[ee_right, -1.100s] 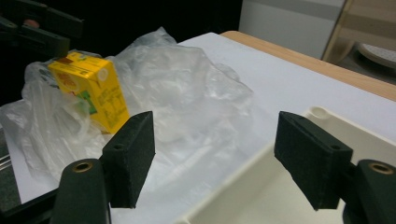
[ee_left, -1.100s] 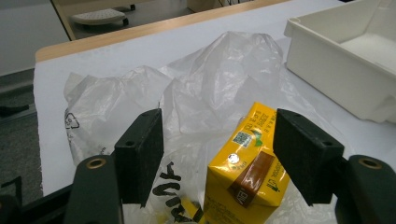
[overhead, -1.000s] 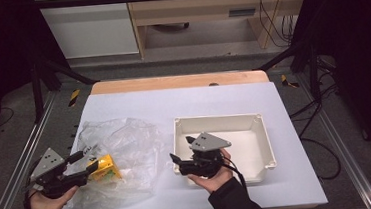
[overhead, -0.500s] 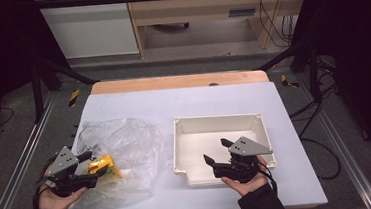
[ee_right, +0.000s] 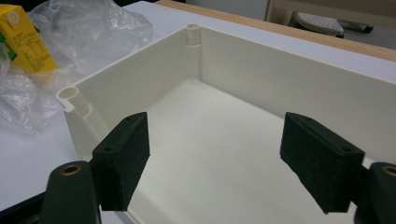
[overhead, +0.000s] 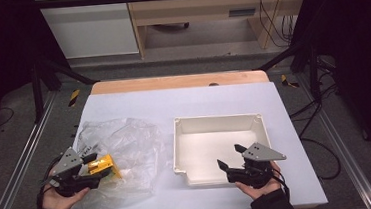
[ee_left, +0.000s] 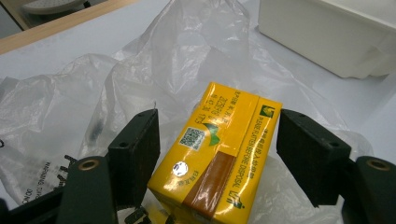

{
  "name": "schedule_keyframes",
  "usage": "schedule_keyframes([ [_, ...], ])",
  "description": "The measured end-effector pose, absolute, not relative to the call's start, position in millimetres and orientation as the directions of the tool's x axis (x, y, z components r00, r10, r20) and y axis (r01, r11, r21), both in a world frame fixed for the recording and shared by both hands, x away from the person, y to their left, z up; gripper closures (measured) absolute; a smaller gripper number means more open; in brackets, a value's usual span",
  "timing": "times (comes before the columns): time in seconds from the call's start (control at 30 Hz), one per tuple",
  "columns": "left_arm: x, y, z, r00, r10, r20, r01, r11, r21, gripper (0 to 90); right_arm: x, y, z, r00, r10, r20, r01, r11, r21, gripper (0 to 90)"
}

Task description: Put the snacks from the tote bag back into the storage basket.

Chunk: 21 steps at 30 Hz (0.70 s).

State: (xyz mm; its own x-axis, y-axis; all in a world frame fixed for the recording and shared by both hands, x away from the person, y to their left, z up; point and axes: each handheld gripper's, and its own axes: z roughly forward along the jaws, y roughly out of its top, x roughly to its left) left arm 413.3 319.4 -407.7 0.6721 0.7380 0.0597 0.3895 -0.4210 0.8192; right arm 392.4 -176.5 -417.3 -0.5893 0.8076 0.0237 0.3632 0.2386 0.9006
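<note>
While the white bin (overhead: 220, 147) sits empty, both claws gape around nothing gripped.

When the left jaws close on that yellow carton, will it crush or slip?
The yellow carton looks like thin glossy card, so a hard squeeze may dent it. Its flat sides should grip well. The crinkled clear plastic bag beneath it could let it slide.

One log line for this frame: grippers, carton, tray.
left gripper: open, jaws astride yellow carton on plastic bag | right gripper: open, nothing between jaws, over white tray
</note>
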Motion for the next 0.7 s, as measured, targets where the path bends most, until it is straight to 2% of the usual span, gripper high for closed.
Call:
schedule_keyframes([
  [0.17, 413.5, 319.2, -410.7, 0.672, 0.736, 0.079, 0.393, -0.445, 0.805, 32.4, 391.9, -178.9, -417.9, -0.584, 0.811, 0.027, 0.364, 0.232, 0.902, 24.3],
  [0.3, 411.8, 321.0, -409.6, 0.672, 0.737, 0.072, 0.401, -0.444, 0.802, 43.0, 393.2, -177.5, -419.3, -0.588, 0.809, 0.022, 0.367, 0.242, 0.898, 24.3],
  [0.4, 410.2, 321.7, -408.9, 0.674, 0.735, 0.072, 0.402, -0.448, 0.799, 47.4, 393.7, -177.9, -420.9, -0.585, 0.81, 0.021, 0.372, 0.246, 0.895, 24.5],
  [0.53, 410.2, 321.6, -408.4, 0.672, 0.737, 0.071, 0.407, -0.448, 0.796, 48.0, 393.7, -177.5, -421.7, -0.582, 0.813, 0.017, 0.374, 0.248, 0.894, 24.7],
  [0.7, 415.4, 320.0, -410.8, 0.668, 0.743, 0.054, 0.436, -0.448, 0.78, 44.3, 394.9, -178.5, -422.0, -0.582, 0.813, 0.018, 0.376, 0.249, 0.893, 24.7],
])
